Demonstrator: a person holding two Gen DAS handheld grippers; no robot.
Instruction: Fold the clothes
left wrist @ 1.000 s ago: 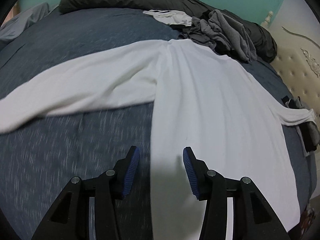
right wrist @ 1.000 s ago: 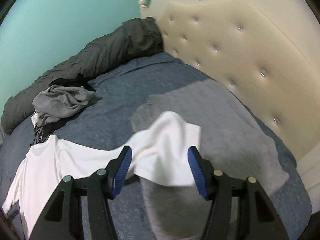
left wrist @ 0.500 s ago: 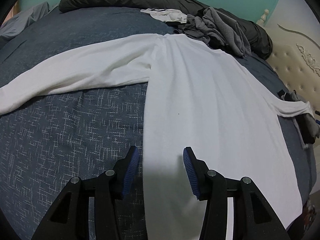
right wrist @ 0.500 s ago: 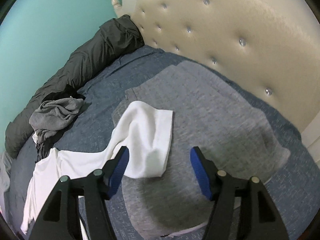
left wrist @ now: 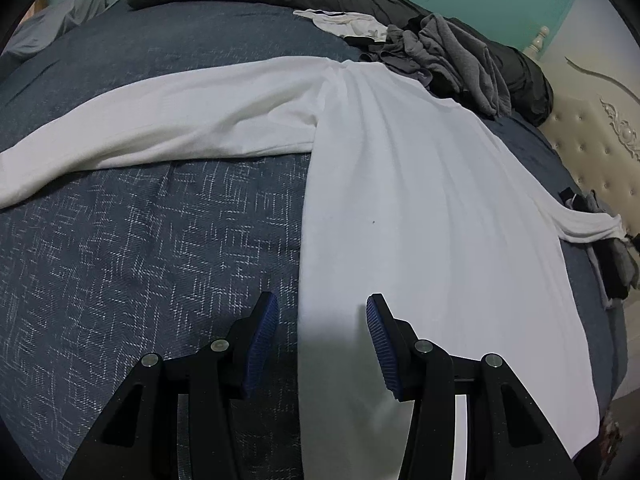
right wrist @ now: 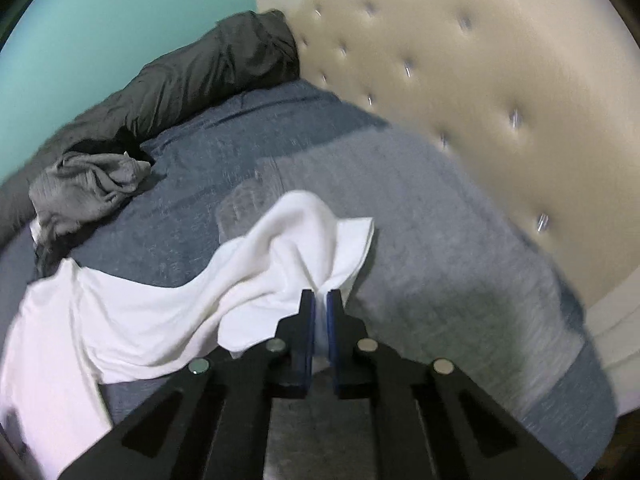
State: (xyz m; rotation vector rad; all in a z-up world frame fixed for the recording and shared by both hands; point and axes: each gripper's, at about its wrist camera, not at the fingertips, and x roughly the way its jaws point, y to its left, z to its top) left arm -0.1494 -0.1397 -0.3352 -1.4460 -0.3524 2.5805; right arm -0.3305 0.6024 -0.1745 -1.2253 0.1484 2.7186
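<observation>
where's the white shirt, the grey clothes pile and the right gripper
white shirt (left wrist: 420, 200): left wrist view, on its flat body.
grey clothes pile (right wrist: 84, 188): right wrist view, on the crumpled middle.
right gripper (right wrist: 321, 300): right wrist view, between fingertips shut on the sleeve end.

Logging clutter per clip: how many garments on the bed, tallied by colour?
White: 2, the long-sleeved shirt and a small white garment.
Grey: 2, the crumpled heap and the flat garment.
Dark: 1, a pile at the edge.
Total: 5
</observation>
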